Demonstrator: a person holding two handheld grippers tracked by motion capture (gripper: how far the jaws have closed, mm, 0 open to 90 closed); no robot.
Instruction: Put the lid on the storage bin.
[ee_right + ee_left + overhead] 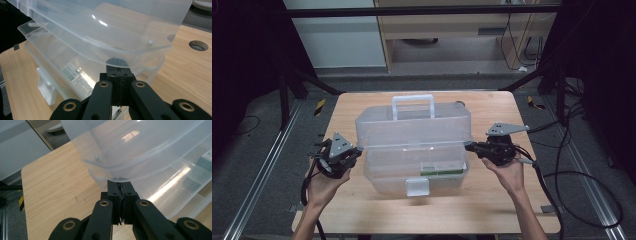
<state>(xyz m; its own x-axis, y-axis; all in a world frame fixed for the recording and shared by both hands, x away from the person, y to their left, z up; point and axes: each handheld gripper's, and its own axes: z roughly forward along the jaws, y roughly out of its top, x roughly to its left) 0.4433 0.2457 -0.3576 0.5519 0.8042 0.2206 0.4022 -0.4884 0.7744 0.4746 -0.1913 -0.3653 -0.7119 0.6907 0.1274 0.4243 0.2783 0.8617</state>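
Standing in the middle of the wooden table, a clear plastic storage box has its lid lifted off the base and tilted, the white carry handle on the lid's top pointing toward the far edge. The lid's front rim hangs above the base, with a gap between the two. A white latch sits on the base's front wall, facing the near edge, and a green-and-white label shows through the base toward its right end.

The left claw meets the lid's left rim, and in the left gripper view its two black jaws are pressed together right at the lid's lower edge; whether they pinch the thin rim cannot be told. The right claw meets the lid's right rim the same way, jaws together just under the curved edge in the right gripper view. A hand holds each gripper, forearms coming in over the near edge. A round hole lies in the table beyond the box's right end.
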